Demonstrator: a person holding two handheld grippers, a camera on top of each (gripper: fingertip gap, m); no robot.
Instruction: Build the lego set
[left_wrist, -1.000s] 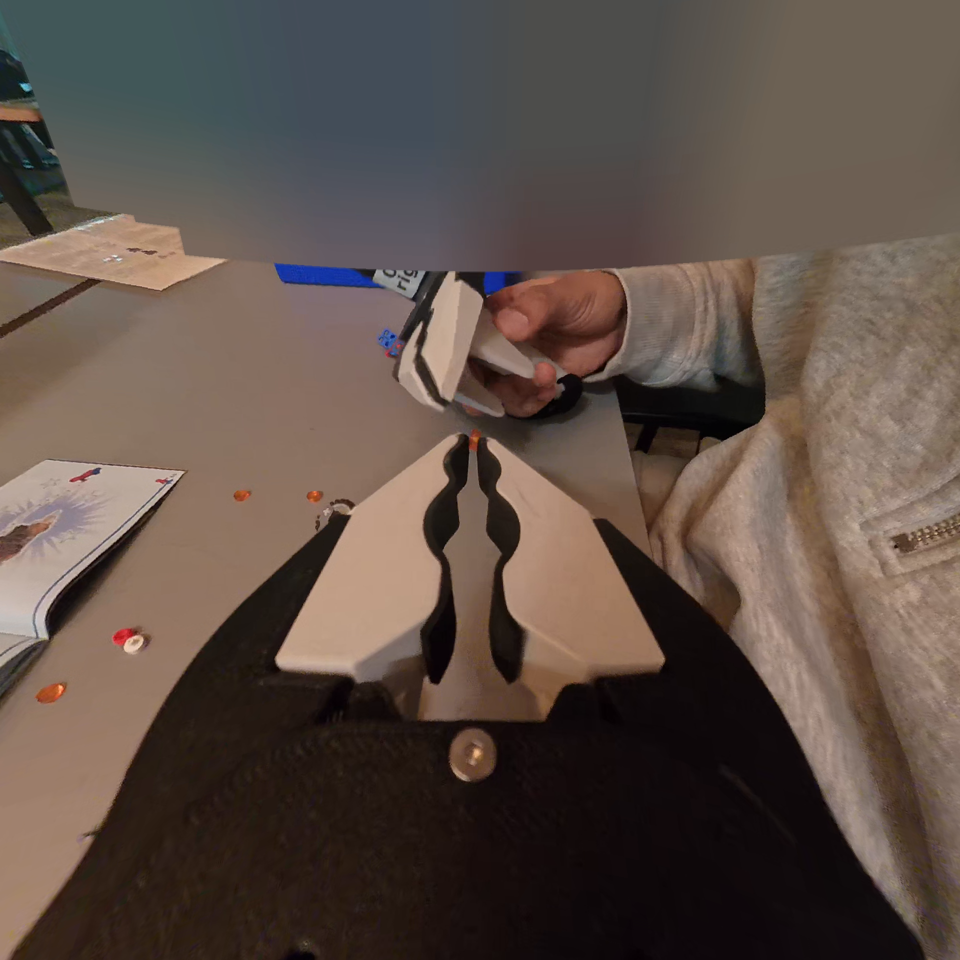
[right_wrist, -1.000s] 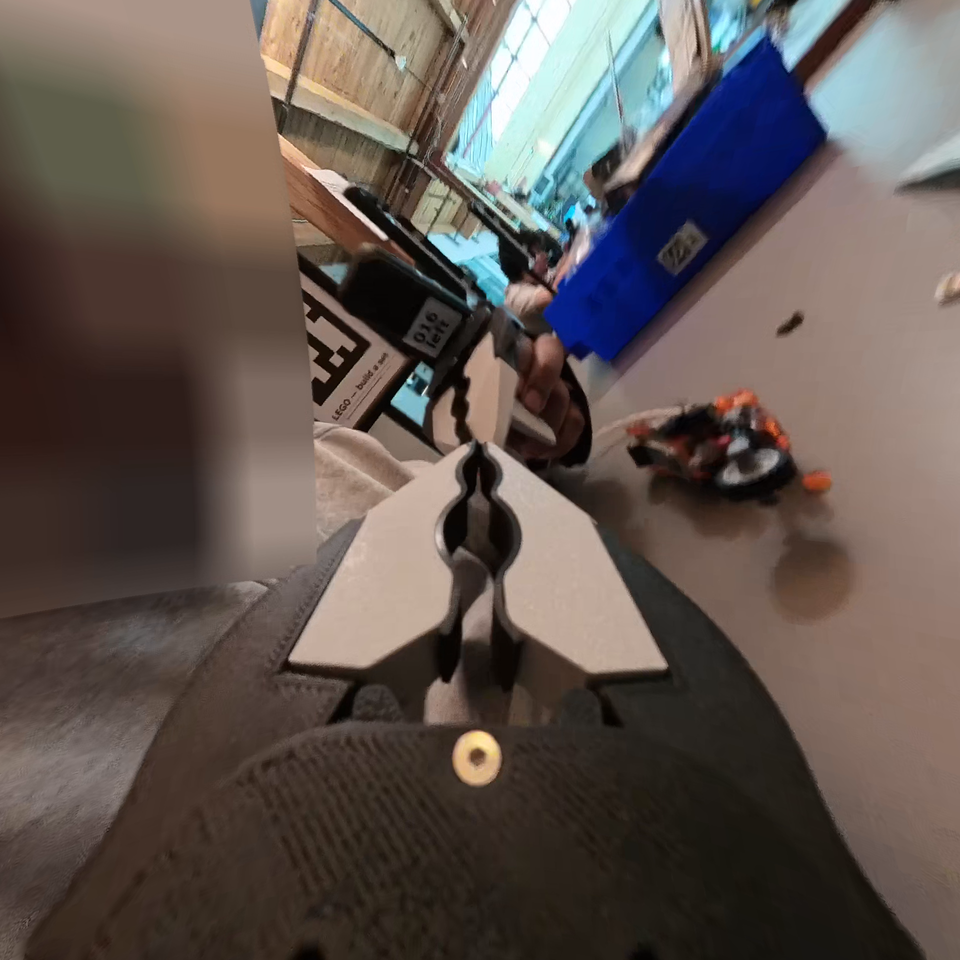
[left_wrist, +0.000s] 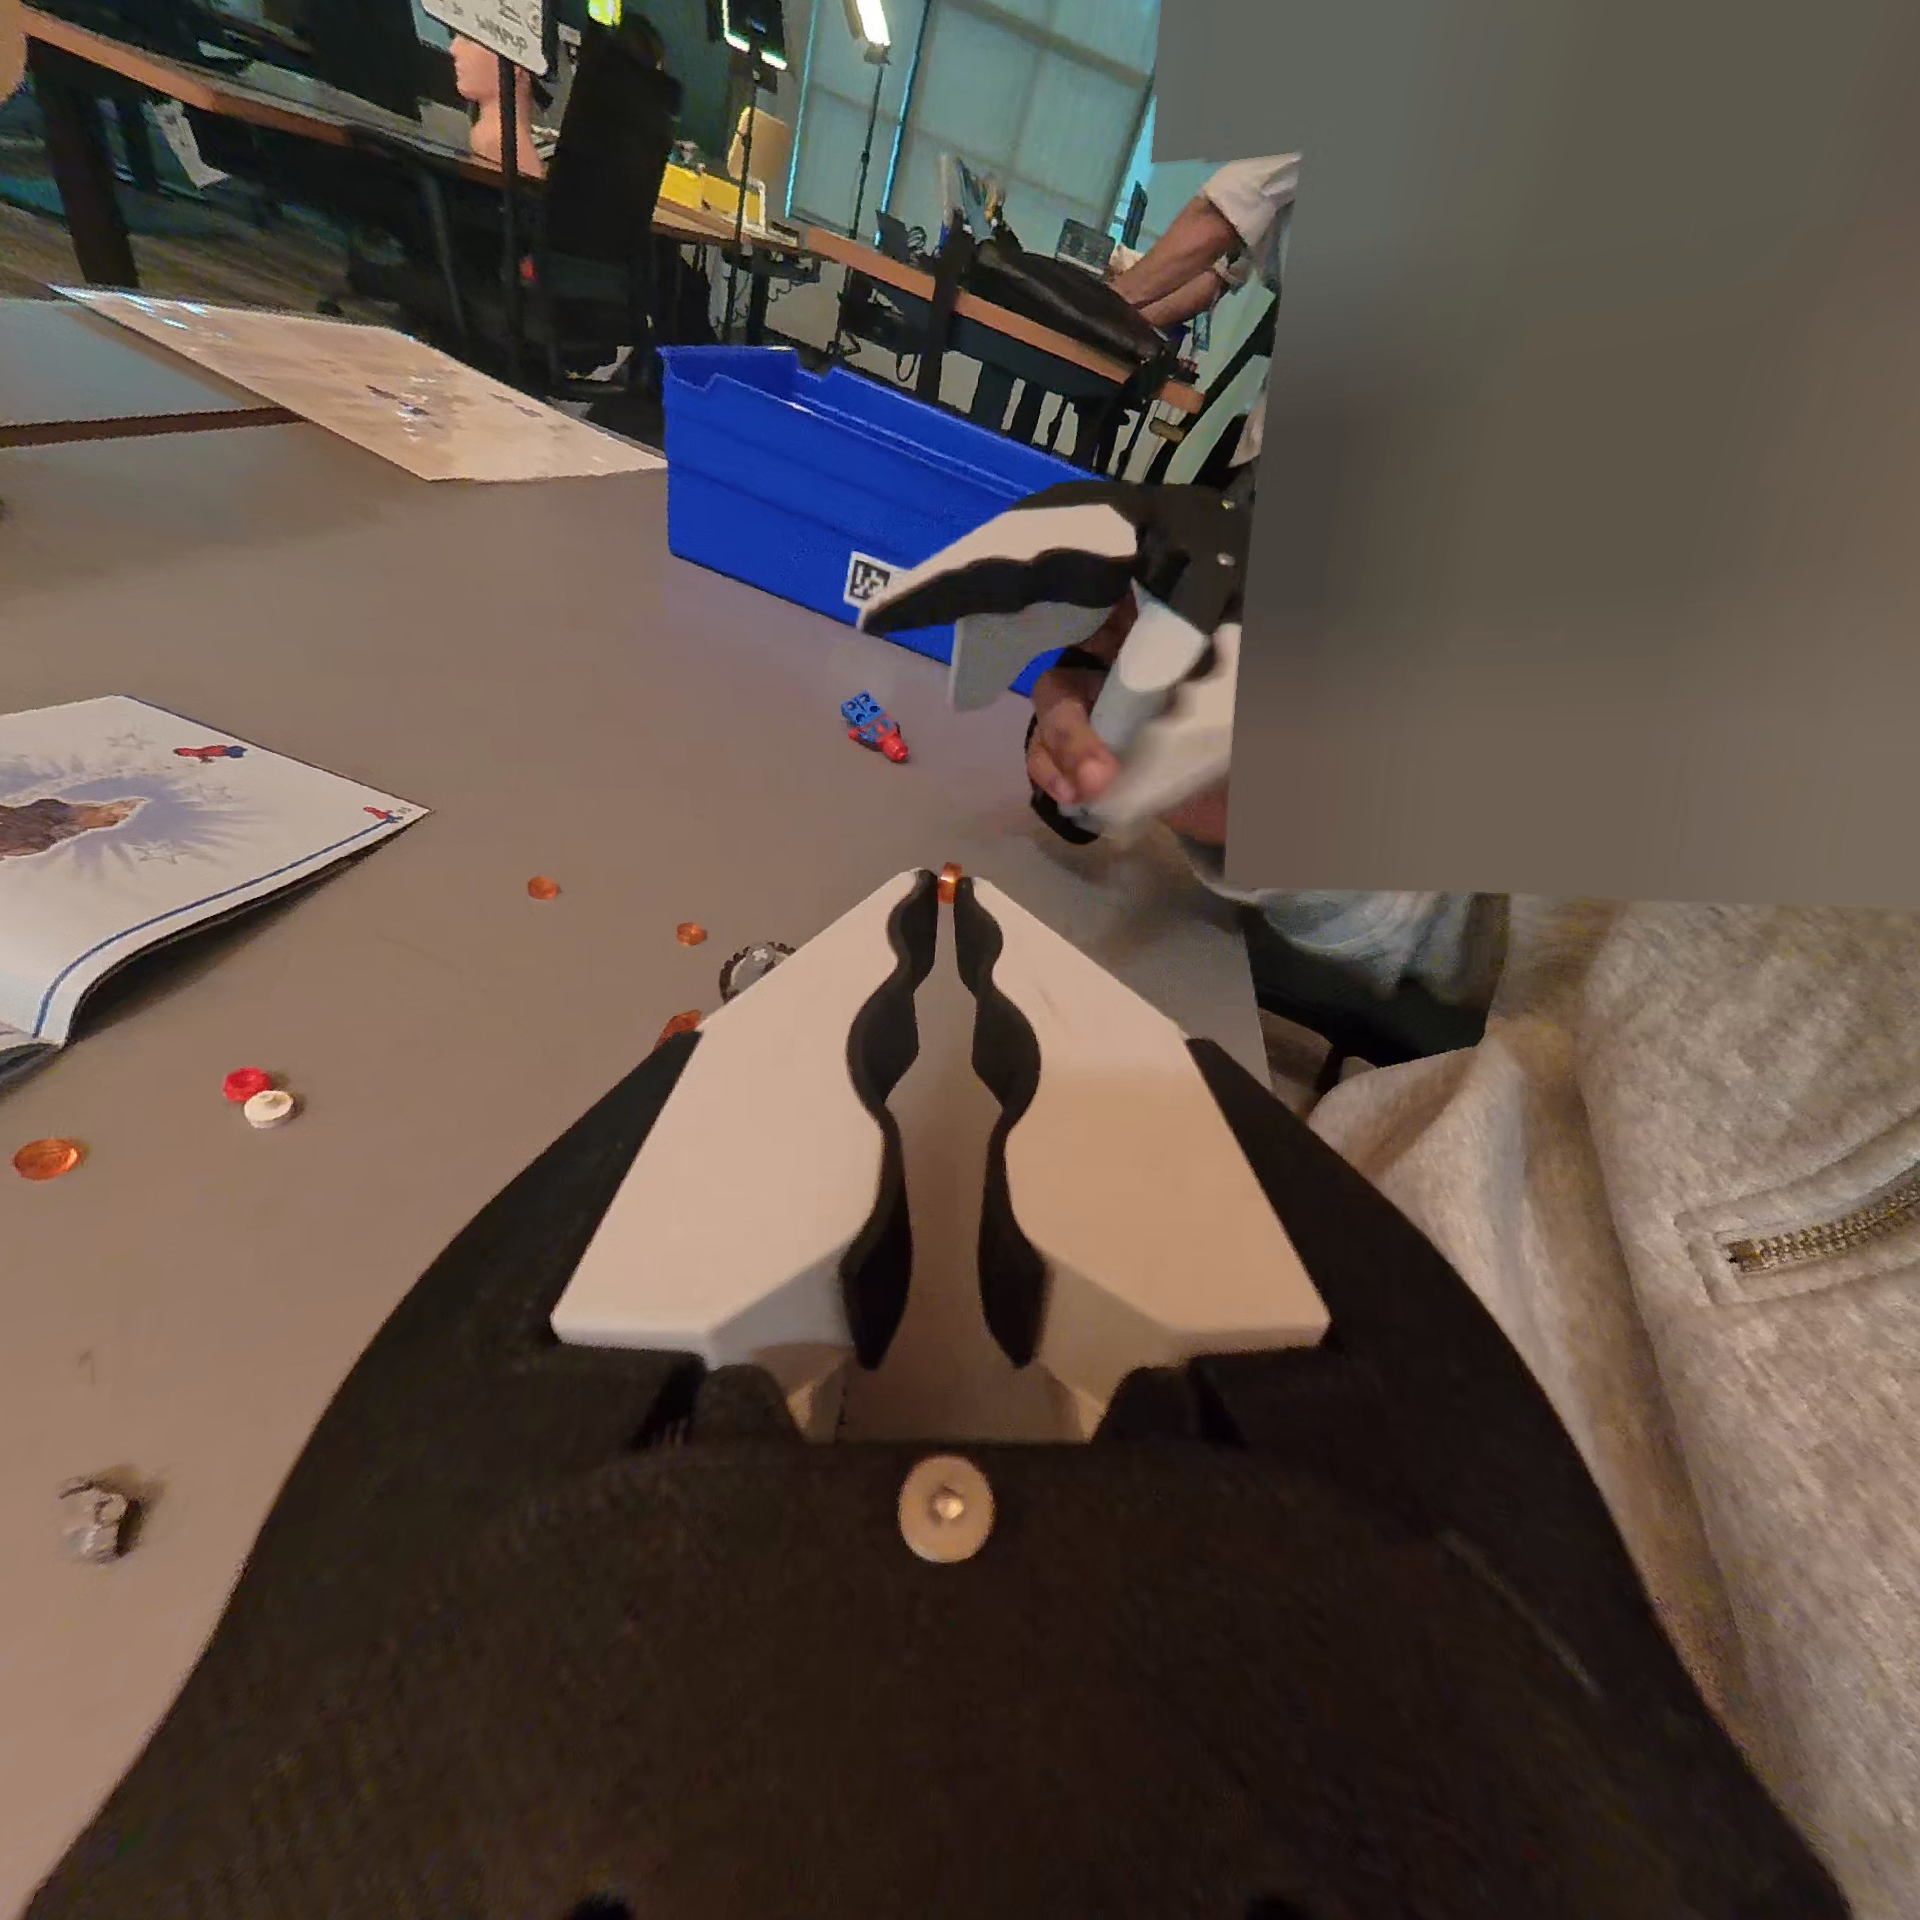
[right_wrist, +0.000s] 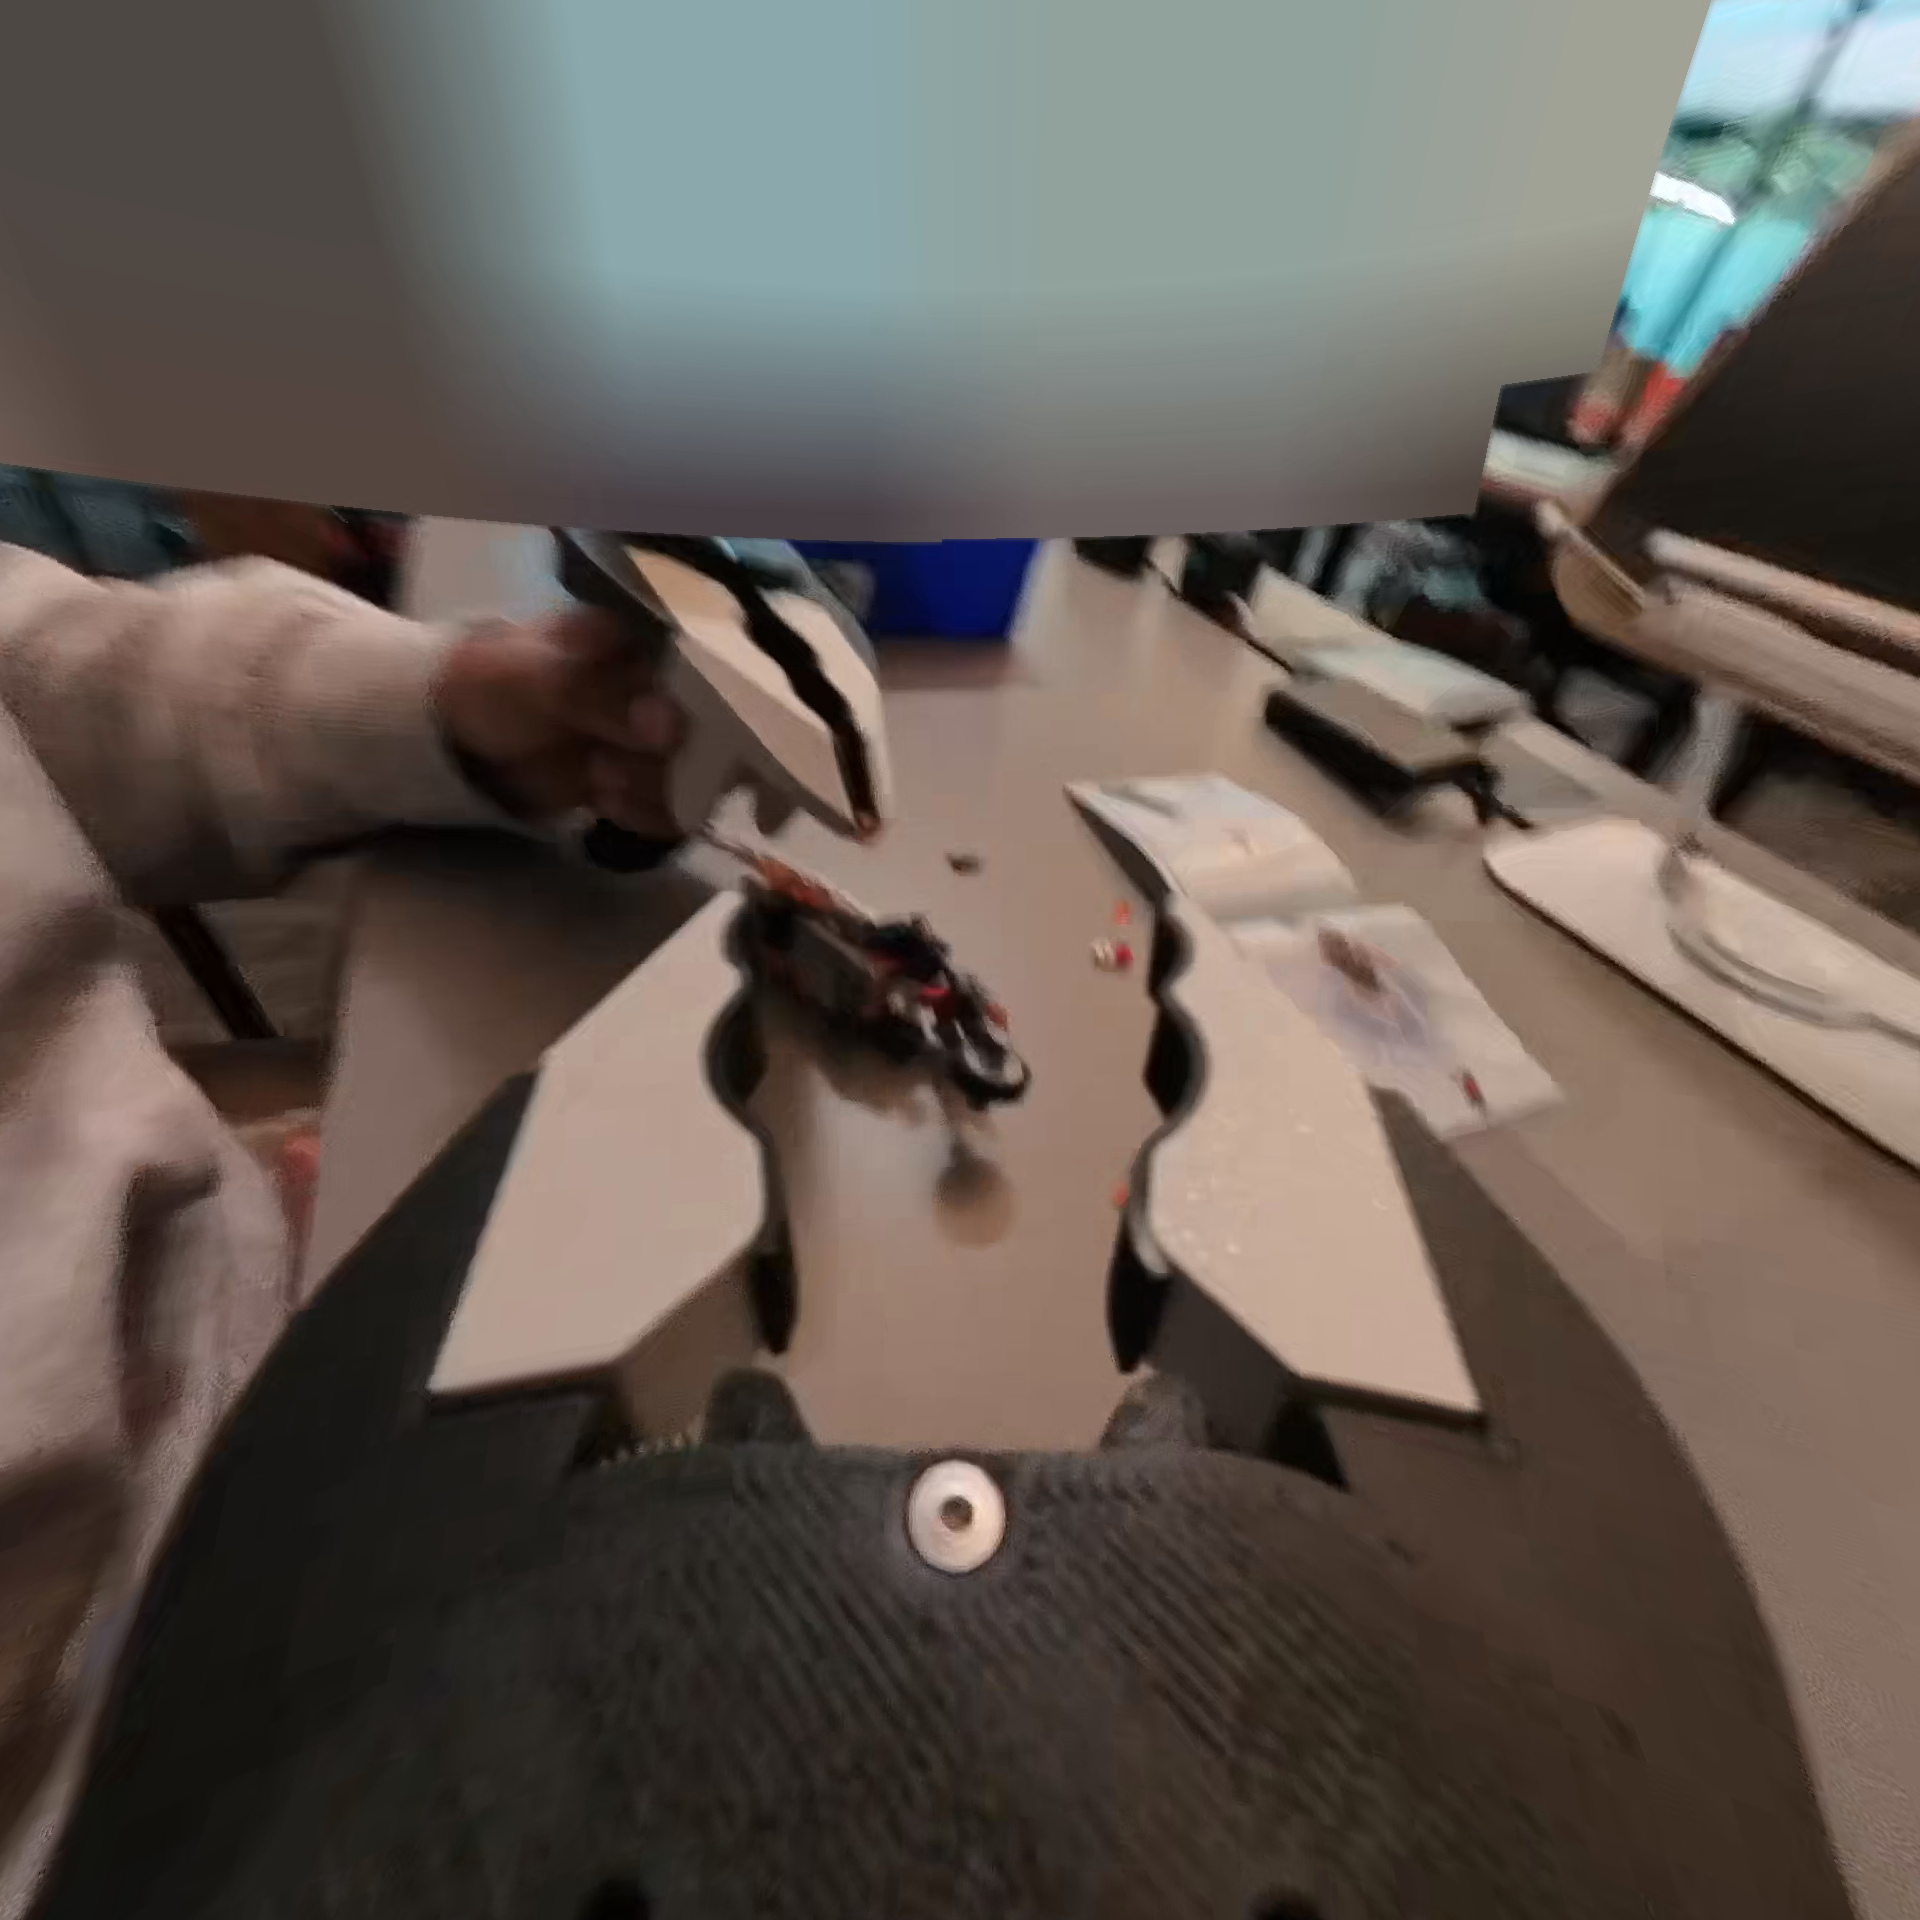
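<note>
My left gripper (left_wrist: 947, 891) is shut on a tiny orange stud (left_wrist: 949, 879) held at its fingertips, above the grey table (left_wrist: 520, 665). It also shows in the right wrist view (right_wrist: 862, 821), just above the rear of the model. The lego model (right_wrist: 883, 987), a black and red motorbike, lies on the table. My right gripper (right_wrist: 951, 920) is open and empty, hovering with its jaws wide on either side of the model. In the left wrist view the right gripper (left_wrist: 935, 613) is farther off, in front of the bin.
A blue bin (left_wrist: 810, 478) stands at the back. An open instruction booklet (left_wrist: 156, 831) lies left. Loose orange studs (left_wrist: 542, 887), red (left_wrist: 245, 1084) and white (left_wrist: 268, 1108) round pieces, a small blue-red piece (left_wrist: 873, 727) and a plastic bag (right_wrist: 1392, 997) lie about. A monitor stand (right_wrist: 1714, 914) is right. Across from one pair of fingers to the other is roughly 5 cm.
My right gripper has opened and swung round to face the model on the table. My left gripper still holds the orange stud and now points more across the table.
</note>
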